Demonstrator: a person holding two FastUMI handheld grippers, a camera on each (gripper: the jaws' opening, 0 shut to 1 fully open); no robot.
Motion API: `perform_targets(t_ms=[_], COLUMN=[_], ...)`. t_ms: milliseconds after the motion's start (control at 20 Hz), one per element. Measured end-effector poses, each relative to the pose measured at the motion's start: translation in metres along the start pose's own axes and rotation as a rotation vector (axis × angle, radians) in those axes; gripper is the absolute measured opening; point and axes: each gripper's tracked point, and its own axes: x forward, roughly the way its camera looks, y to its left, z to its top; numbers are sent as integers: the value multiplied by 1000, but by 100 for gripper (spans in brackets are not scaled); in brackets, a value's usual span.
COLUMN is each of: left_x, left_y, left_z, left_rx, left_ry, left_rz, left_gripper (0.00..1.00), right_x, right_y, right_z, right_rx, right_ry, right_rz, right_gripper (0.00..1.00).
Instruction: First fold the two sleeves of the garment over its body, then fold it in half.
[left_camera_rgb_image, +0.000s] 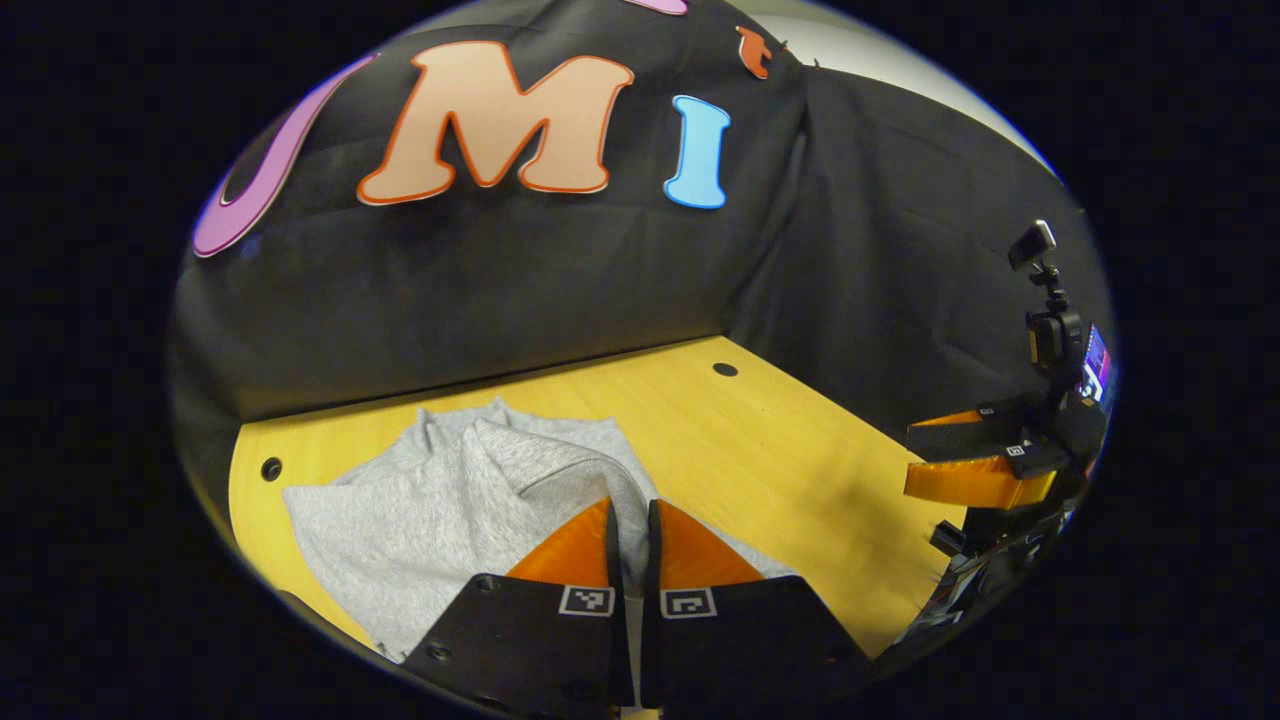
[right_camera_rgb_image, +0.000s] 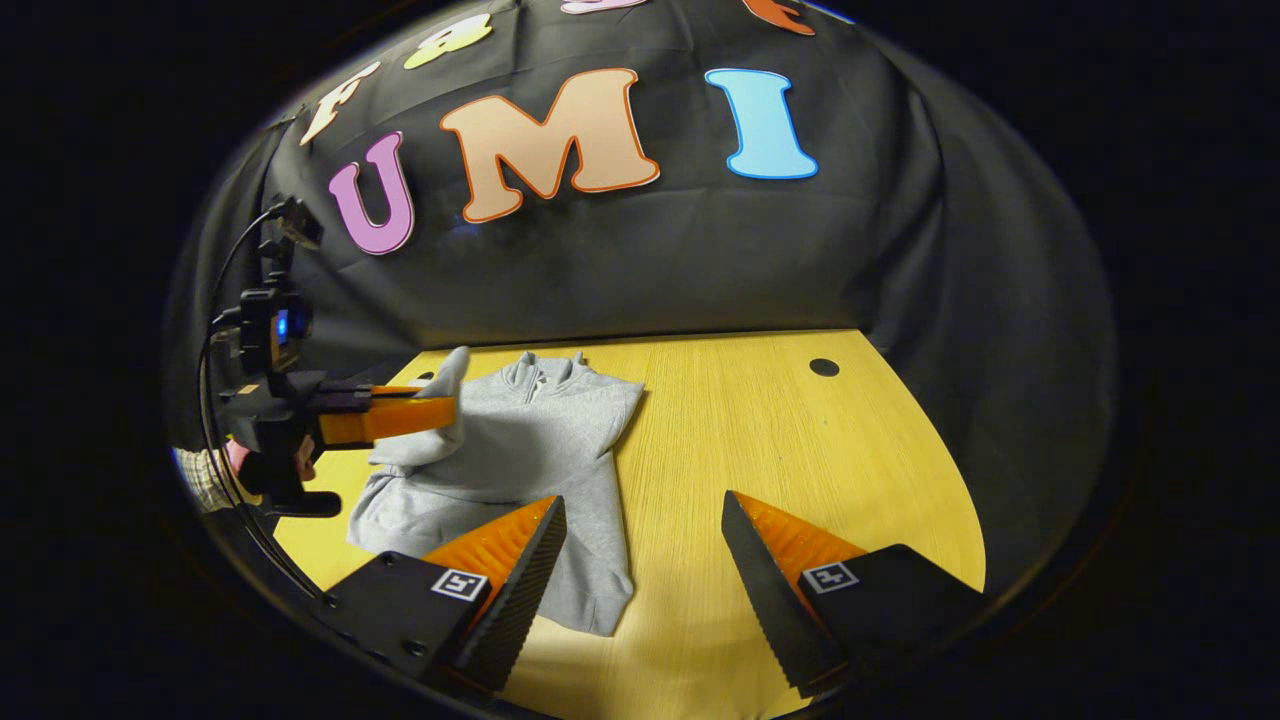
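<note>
Grey marl knit: a garment (right_camera_rgb_image: 520, 440) spread flat on the wooden table (right_camera_rgb_image: 760, 440), collar toward the booth's black cloth wall (right_camera_rgb_image: 640, 260), hem toward the near edge. Lies on the half of the table away from the round hole (right_camera_rgb_image: 824, 367), with bare wood between the two. On the hole side, the sleeve (right_camera_rgb_image: 612, 405) already turned in over the body, leaving a straight folded edge down that flank. On the far side from the hole, the other sleeve (right_camera_rgb_image: 440, 400) lifted clear of the table, its cuff standing upward above the body. Pinched around that sleeve, the left gripper (right_camera_rgb_image: 440, 412), fingers pressed together with cloth between them; in the left gripper view the same grip (left_camera_rgb_image: 632, 530) close up, a ridge of grey fabric (left_camera_rgb_image: 560, 460) running out from between the two fingers and over the rest of the garment. Behind that gripper in the right gripper view, a hand (right_camera_rgb_image: 270, 462) on the handle and a bit of checked sleeve cuff (right_camera_rgb_image: 205, 480). Nearer the hole than the garment, the right gripper (right_camera_rgb_image: 640, 520) held above the table's near edge, fingers spread wide with nothing between them, one finger (right_camera_rgb_image: 520, 560) overlapping the hem corner in the view; whether touching the cloth, cannot tell. In the left gripper view, that same gripper (left_camera_rgb_image: 985, 470) well off beyond the garment's folded side. A second round hole (left_camera_rgb_image: 271, 468) in the table beside the garment's collar end.
</note>
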Motion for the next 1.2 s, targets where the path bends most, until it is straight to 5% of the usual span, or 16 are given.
perform_targets(t_ms=[350,600,700,900,1200], left_x=[93,134,134,101,-1], left_y=[-45,-25,-19,6,61], left_z=[-11,-19,-19,-17,-35], left_rx=[41,8,9,43,32], left_ry=[10,-5,-7,0,16], left_rz=[-54,39,43,88,176], left_gripper=[2,5,14,99,93], right_x=[11,19,20,23,24], right_y=[-2,5,10,20,37], right_z=[-6,-13,-17,-28,-52], right_rx=[-7,38,34,1,3], right_ry=[18,25,31,49,84], right_rz=[18,37,40,46,67], right_gripper=[98,98,95,98,98])
